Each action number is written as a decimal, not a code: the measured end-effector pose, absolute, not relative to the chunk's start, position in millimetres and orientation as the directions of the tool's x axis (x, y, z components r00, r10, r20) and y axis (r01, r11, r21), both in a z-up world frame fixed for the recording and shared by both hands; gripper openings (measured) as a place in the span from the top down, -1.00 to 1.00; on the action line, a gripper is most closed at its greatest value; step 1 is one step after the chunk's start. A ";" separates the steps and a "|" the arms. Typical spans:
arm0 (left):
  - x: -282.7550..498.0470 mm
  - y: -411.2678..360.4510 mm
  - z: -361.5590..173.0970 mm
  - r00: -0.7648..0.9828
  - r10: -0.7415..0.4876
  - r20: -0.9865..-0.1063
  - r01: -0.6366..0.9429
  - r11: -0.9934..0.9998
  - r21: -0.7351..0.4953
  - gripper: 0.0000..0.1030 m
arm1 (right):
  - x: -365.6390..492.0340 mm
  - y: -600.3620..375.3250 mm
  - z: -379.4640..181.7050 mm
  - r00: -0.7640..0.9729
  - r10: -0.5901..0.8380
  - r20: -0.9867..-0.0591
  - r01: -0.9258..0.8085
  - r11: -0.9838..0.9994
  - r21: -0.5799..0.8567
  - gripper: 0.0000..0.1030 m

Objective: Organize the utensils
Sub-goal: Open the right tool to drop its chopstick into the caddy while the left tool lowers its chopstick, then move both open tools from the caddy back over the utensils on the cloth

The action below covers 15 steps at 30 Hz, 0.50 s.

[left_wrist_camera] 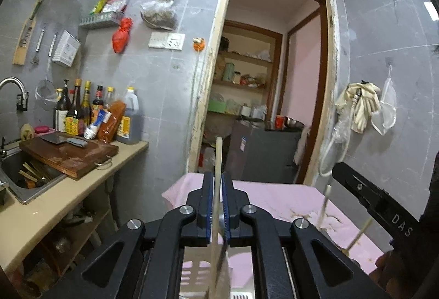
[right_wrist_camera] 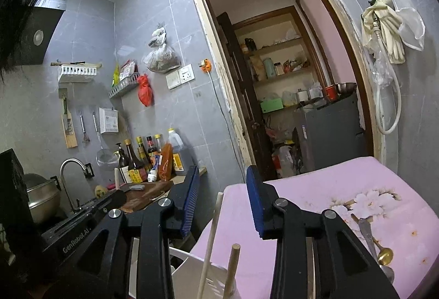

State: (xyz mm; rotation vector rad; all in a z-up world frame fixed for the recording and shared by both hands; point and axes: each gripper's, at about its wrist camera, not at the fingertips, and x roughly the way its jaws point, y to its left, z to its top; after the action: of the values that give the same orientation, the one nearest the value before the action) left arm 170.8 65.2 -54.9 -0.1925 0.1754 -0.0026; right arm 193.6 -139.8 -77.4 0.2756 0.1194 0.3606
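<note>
Two grippers face a doorway. The left gripper (left_wrist_camera: 218,205) has its pads nearly together around a pale chopstick (left_wrist_camera: 216,189) standing toward twelve o'clock; whether they still pinch it is unclear. The right gripper (right_wrist_camera: 222,203) is released, two chopsticks (right_wrist_camera: 210,244) rising at six o'clock from a white holder (right_wrist_camera: 192,268) beside the pink cloth (right_wrist_camera: 315,189).

White letters "DAS" stand on the black body of the right gripper (left_wrist_camera: 340,178) as it shows in the left wrist view. "GenRobot.AI" stands in pale letters on the black body of the left gripper (right_wrist_camera: 118,193) in the right wrist view. The bottle labels (left_wrist_camera: 72,125) are too small to read.
</note>
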 end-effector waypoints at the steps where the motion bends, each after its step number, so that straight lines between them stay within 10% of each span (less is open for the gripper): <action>1: 171.0 64.8 -53.6 0.983 -0.028 -0.183 -0.008 0.981 -0.195 0.69 | 193.5 -141.6 -76.1 0.929 0.363 -0.068 -0.331 0.899 0.286 0.22; 15: 182.8 12.1 -3.3 0.964 -0.063 -0.258 0.024 0.988 -0.151 -0.67 | 206.9 -212.9 -27.7 0.942 0.269 -0.202 -0.221 0.947 0.233 -0.59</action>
State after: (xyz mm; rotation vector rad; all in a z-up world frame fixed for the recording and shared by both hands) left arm 182.8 12.1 -3.3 -0.1476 0.2656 -0.0445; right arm 206.9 -212.9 -27.7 0.2092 0.2343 0.2516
